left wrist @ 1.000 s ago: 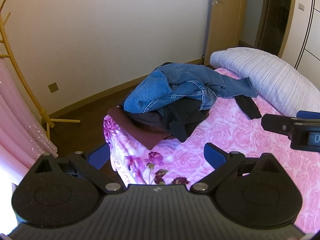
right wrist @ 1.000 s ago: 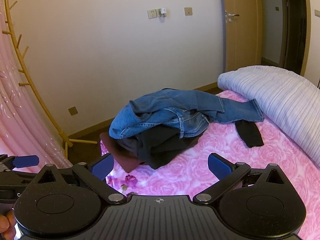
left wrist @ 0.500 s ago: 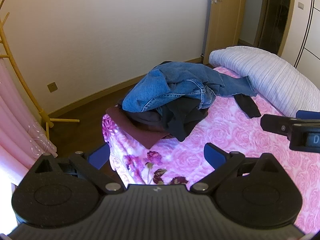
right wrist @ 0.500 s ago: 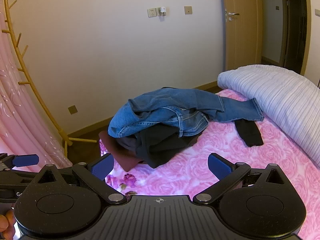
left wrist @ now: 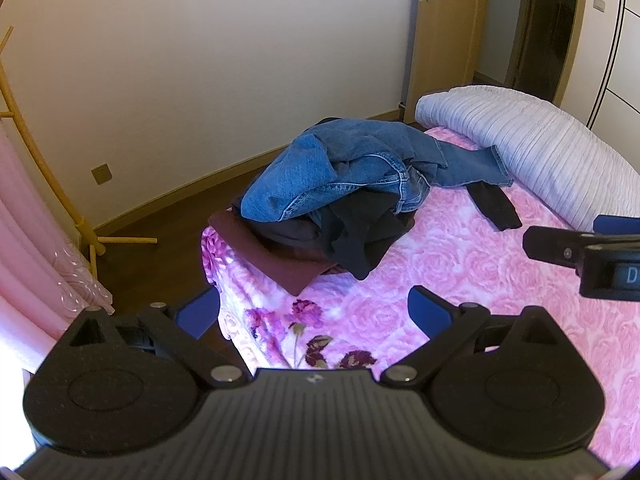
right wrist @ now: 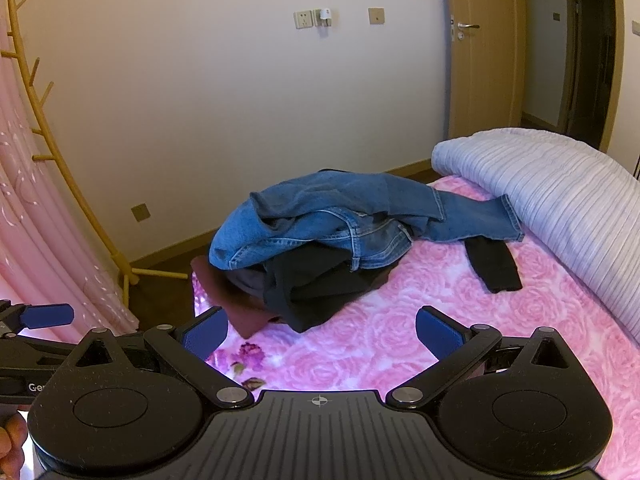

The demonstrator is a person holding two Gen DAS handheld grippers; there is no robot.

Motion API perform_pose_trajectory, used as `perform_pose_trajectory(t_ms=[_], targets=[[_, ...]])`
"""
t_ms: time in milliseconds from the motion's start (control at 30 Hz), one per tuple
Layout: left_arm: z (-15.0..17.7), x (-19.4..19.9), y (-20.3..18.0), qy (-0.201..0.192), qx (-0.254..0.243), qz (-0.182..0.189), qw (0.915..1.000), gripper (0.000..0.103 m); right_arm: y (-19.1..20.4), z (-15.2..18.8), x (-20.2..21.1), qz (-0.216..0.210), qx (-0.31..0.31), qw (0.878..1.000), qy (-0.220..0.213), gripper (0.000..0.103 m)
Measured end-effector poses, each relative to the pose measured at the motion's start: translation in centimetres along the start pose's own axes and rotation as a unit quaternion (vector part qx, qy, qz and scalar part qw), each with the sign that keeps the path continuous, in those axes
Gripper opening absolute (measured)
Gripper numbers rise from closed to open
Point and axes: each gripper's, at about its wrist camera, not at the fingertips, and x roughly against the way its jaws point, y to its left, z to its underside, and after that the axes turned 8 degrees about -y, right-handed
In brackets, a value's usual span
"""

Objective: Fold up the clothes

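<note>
A heap of clothes lies on the far corner of the pink rose-patterned bed (left wrist: 460, 272) (right wrist: 400, 344). On top is a crumpled blue denim garment (left wrist: 340, 176) (right wrist: 320, 224), over black clothes (left wrist: 360, 232) (right wrist: 316, 288) and a flat maroon piece (left wrist: 276, 260) (right wrist: 236, 308). A black sleeve (left wrist: 494, 206) (right wrist: 494, 266) sticks out to the right. My left gripper (left wrist: 314, 312) is open and holds nothing, short of the heap. My right gripper (right wrist: 322, 332) is likewise open, with nothing between its fingers. Each gripper shows at the edge of the other's view.
A rolled grey-white striped quilt (left wrist: 540, 148) (right wrist: 560, 184) lies along the bed's right side. A yellow wooden coat stand (left wrist: 60, 184) (right wrist: 80, 200) and pink curtain (right wrist: 36, 240) stand left. Dark floor (left wrist: 160, 248) lies beyond the bed corner; a wooden door (right wrist: 480, 48) is behind.
Both views have shifted slightly, the heap sitting a bit further left in frame. Both grippers stay open and no garment has moved.
</note>
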Motion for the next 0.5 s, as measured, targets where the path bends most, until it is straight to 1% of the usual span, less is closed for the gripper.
perform_pose_trajectory(t_ms=[133, 200, 367, 500], targets=[[-0.6, -0.7, 0.8, -0.007, -0.004, 0.008, 0.9999, 0.099, -0.3, -0.1, 0.0, -0.002, 0.005, 1.0, -0.005, 0.103], [-0.7, -1.1, 1.1, -0.014, -0.015, 0.009, 0.9998, 0.099, -0.4, -0.1, 0.1, -0.008, 0.017, 1.0, -0.013, 0.103], [-1.2, -3.7, 2.2, -0.023, -0.064, 0.006, 0.9977, 0.099, -0.5, -0.1, -0.7, -0.012, 0.069, 0.997, -0.02, 0.103], [-1.7, -7.2, 3.5, -0.038, -0.108, 0.012, 0.9934, 0.098, -0.4, 0.0, -3.0, -0.025, 0.12, 0.992, -0.018, 0.103]])
